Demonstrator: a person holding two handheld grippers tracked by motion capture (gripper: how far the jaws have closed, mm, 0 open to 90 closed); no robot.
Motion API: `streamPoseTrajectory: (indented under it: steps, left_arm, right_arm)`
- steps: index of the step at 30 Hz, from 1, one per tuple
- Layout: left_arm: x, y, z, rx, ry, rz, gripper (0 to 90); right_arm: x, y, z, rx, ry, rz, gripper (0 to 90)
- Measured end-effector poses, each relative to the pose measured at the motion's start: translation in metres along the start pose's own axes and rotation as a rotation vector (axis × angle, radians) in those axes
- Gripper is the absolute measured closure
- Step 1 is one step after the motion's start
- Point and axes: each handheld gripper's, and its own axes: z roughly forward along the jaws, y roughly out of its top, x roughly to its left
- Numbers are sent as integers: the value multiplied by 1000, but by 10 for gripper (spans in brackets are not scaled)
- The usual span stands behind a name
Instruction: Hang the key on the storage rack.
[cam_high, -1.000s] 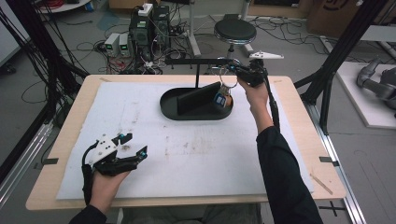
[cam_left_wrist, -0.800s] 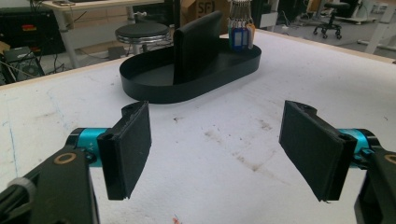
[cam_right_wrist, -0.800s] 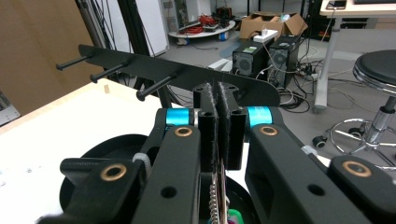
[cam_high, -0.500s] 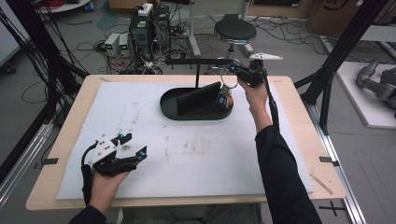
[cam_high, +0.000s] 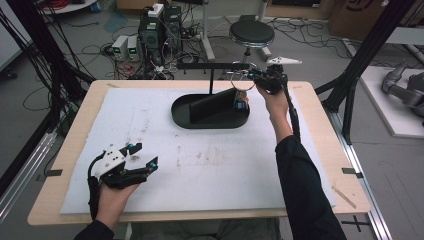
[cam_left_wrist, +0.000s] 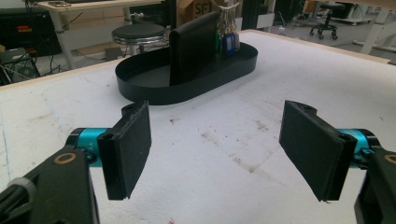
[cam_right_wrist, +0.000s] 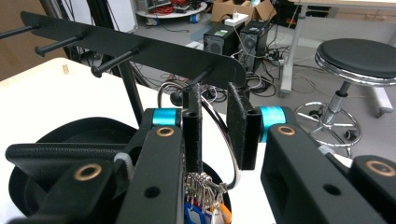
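Near the left front corner of the table (cam_high: 65, 165), the left gripper (cam_high: 144, 156) rests with jaws spread wide (nothing between them). Far right, above the black tray (cam_high: 200, 122), the right gripper (cam_right_wrist: 212, 126) has just been opening; the key ring (cam_right_wrist: 224, 140) hangs on the rack's peg (cam_right_wrist: 198, 77), between its parted pads.

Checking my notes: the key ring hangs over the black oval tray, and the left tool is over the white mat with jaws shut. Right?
Not quite: the left tool has its jaws wide open, nothing between them, as the left gripper view shows.
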Motion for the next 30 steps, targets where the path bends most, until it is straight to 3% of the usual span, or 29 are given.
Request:
streamPoseTrajectory:
  steps: [2,6,8,11,15,17,18,21,30]
  left_arm:
    - [0,0,0,1,0,1,253]
    - [1,1,2,-1,-3,2,253]
    - [2,1,3,-1,-2,5,253]
    - [3,3,6,-1,-2,8,253]
    - [4,5,11,2,-8,16,253]
    - [4,5,14,-1,-12,15,253]
    - [4,6,15,1,-14,18,253]
    - [4,7,20,4,-16,24,253]
    - [5,8,26,12,-9,31,253]
  right_arm:
    - [0,0,-3,1,-14,3,708]
    - [3,5,-16,-5,5,-1,564]
    - [5,8,-28,-9,13,-8,513]
    - [8,6,-51,-71,19,-42,506]
    - [6,-3,-80,-70,45,-26,458]
    - [5,-11,-95,-92,47,-38,452]
    - [4,-14,-101,-70,54,-30,434]
    - [1,-29,-123,-98,72,-17,421]
    - [-3,-82,-160,-87,113,13,339]
